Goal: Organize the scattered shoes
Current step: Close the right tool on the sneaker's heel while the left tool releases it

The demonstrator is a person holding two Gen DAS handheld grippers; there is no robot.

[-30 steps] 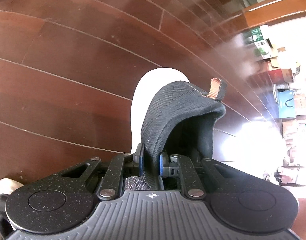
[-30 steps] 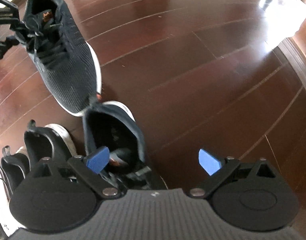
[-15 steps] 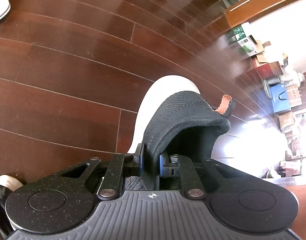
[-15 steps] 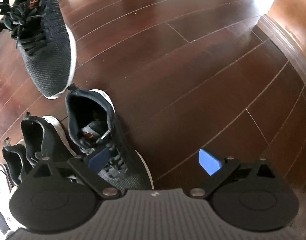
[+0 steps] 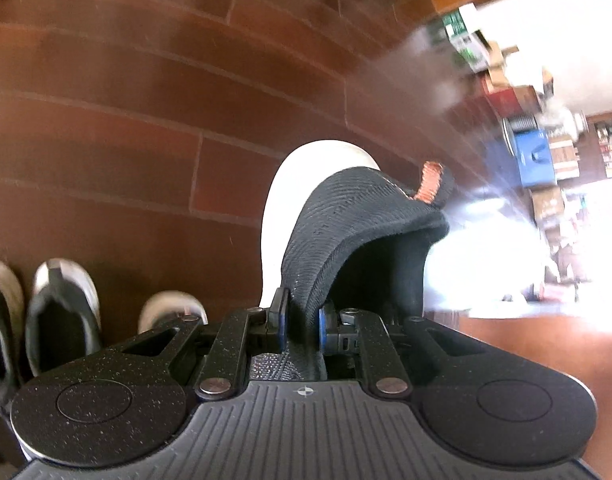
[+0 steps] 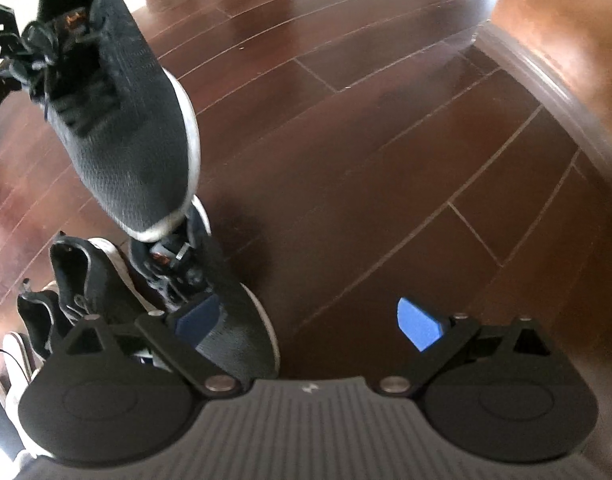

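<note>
Now left tool (image 5: 300, 322) grips black sneaker (image 5: 357, 224); right tool (image 6: 309, 320) open.

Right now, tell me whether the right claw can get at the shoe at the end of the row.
Probably yes. The right claw is open and empty just above that shoe, though the shoe held by the left claw hangs over its heel.

— What is the held shoe (image 6: 118, 120) made of?
— Black knit cloth, matt, with a smooth white sole (image 5: 290, 208) and an orange woven tab (image 5: 430, 181).
— And the floor (image 6: 385, 140)?
— Dark, glossy wood planks; the left tool (image 5: 301, 322) is speckled matt plastic.
</note>
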